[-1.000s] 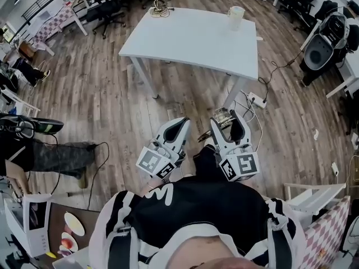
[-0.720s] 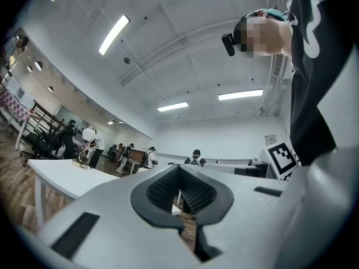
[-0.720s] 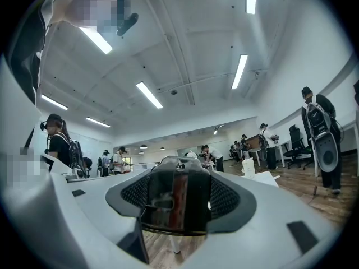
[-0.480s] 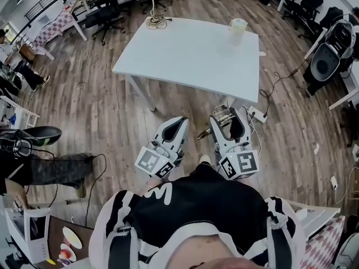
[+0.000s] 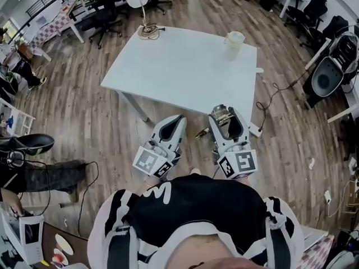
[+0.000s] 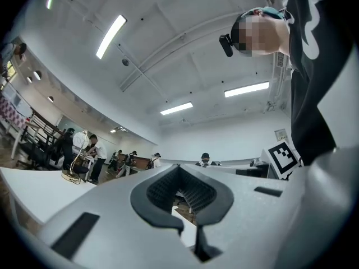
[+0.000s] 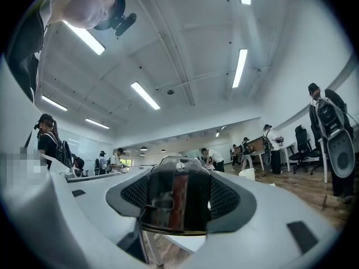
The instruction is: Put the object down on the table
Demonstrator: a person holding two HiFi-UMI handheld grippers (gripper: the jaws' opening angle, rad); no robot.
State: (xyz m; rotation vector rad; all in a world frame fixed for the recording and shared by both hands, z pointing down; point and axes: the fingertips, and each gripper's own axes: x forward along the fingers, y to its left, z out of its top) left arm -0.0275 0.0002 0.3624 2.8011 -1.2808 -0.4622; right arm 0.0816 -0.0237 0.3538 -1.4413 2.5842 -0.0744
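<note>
My right gripper (image 5: 222,116) is shut on a small clear glass container (image 5: 220,114), held above the wood floor just short of the white table's (image 5: 185,66) near edge. In the right gripper view the container (image 7: 175,198) fills the space between the dark pads (image 7: 224,198), glassy with a reddish strip. My left gripper (image 5: 175,124) is beside it at the same height; in the left gripper view its jaws (image 6: 180,172) meet at the tips with nothing between them.
On the table stand a pale cup (image 5: 234,42) at the far right and a desk lamp (image 5: 140,1) with a coiled cable at the far left. A power strip and cables (image 5: 259,129) lie on the floor by the right table leg. Office chairs (image 5: 106,10) stand beyond.
The table has come closer in the head view, its near edge now just ahead of the grippers. Both grippers keep the same pose, the right still holding the container.
</note>
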